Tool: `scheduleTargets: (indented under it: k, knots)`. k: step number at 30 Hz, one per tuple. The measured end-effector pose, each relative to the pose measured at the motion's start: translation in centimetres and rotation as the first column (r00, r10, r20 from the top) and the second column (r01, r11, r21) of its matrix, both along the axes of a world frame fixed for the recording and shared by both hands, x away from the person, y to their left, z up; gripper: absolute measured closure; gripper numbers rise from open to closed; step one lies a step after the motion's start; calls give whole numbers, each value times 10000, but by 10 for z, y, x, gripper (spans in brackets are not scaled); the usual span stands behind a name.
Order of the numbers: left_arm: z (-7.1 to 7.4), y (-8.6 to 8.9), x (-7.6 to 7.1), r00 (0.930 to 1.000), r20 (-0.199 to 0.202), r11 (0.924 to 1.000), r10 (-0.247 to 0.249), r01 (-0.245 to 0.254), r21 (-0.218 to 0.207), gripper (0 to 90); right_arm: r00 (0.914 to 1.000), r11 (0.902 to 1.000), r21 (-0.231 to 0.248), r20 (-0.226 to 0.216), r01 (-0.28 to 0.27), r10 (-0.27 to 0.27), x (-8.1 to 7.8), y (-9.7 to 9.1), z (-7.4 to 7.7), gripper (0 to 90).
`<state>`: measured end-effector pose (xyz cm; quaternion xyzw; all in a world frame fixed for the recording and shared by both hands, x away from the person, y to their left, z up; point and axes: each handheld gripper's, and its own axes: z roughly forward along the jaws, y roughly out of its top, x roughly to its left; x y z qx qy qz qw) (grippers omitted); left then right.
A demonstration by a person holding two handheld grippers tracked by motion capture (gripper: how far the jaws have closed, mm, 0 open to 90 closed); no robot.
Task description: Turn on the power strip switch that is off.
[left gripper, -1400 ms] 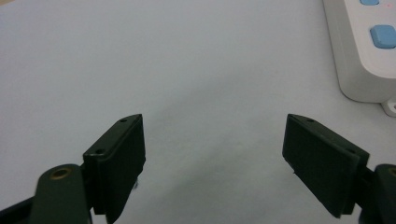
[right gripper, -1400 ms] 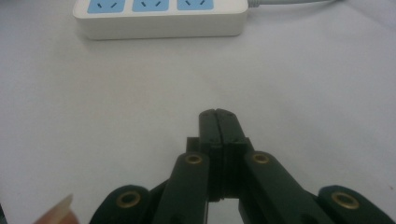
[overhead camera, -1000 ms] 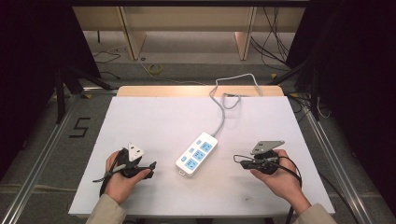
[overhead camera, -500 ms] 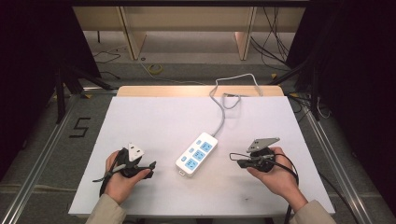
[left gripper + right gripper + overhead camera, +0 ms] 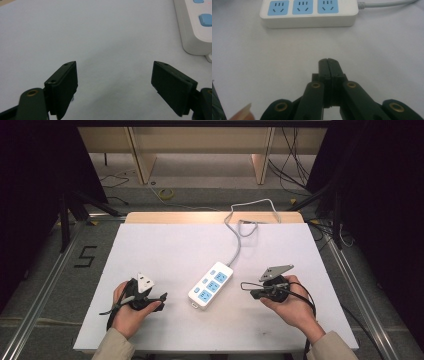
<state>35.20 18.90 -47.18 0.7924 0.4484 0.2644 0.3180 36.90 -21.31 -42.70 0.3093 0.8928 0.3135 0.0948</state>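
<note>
A white power strip [image 5: 211, 285] with blue sockets lies at an angle in the middle of the white table [image 5: 165, 245]. Its grey cable [image 5: 235, 240] runs off the far edge. My left gripper [image 5: 161, 298] rests in a hand left of the strip, pointing right. In the left gripper view the left gripper [image 5: 115, 65] stands wide open over bare table, with one end of the strip [image 5: 192, 30] at the upper right. My right gripper [image 5: 243, 286] lies right of the strip, pointing left at it. In the right gripper view the right gripper [image 5: 329, 61] is shut on nothing, a short way from the strip [image 5: 309, 15].
A wooden strip [image 5: 210, 217] borders the table's far edge. Beyond it stand bench legs [image 5: 142, 157] with loose cables on the floor. A "5" [image 5: 86, 256] is marked on the floor at the left. Dark stands flank both sides.
The right gripper has edged slightly left toward the power strip. The left gripper and the strip have stayed in place.
</note>
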Motion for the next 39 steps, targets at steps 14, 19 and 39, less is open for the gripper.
scheduleTargets:
  k: [14,19,39]
  knots:
    - [0,0,0,10000,21,10000,-8,8,22,210,9999,9999,-125,-129,-69,68,4,8,3,900]
    - [1,0,0,10000,11,10000,-5,5,16,210,9997,9997,-197,-184,-136,133,5,10,3,900]
    - [1,0,0,10000,68,10000,8,-9,81,211,9988,9985,-480,-440,-256,235,12,21,9,900]
